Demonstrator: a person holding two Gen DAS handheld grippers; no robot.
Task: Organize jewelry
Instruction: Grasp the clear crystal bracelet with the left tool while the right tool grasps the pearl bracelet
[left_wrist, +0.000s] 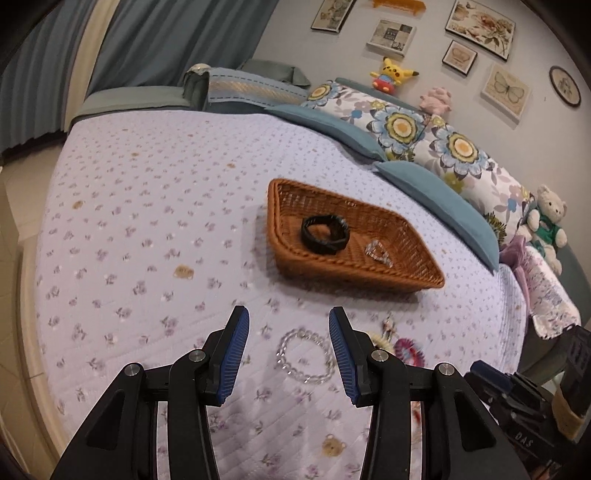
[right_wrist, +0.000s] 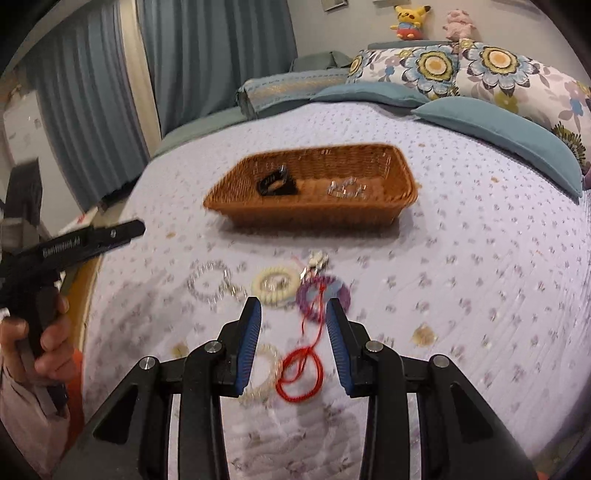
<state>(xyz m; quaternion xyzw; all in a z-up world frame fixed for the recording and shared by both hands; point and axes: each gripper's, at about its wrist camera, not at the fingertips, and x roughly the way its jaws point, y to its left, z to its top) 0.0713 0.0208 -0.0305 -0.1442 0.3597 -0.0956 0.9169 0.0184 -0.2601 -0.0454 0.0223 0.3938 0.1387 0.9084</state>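
A brown wicker basket (left_wrist: 373, 275) (right_wrist: 314, 218) lies on the bed with a black bracelet (left_wrist: 325, 234) (right_wrist: 277, 182) and a silvery piece (left_wrist: 378, 253) (right_wrist: 345, 190) in it. My left gripper (left_wrist: 288, 317) is open above a clear bead bracelet (left_wrist: 304, 356) (right_wrist: 208, 282), nothing between its pads. My right gripper (right_wrist: 293, 308) is open over a red cord bracelet (right_wrist: 301, 376), with a pale bead bracelet (right_wrist: 264, 373) partly behind its left finger. A cream ring bracelet (right_wrist: 275, 284), a purple bracelet (right_wrist: 323, 295) (left_wrist: 408, 350) and a small silver charm (right_wrist: 317, 260) lie just beyond.
Blue and floral pillows (left_wrist: 436, 140) (right_wrist: 491, 122) line the head of the bed, with plush toys (left_wrist: 391, 74) behind. A hand (right_wrist: 40, 343) holds the left gripper's handle at the left edge of the right wrist view. The bed's edge (left_wrist: 33, 332) runs along the left.
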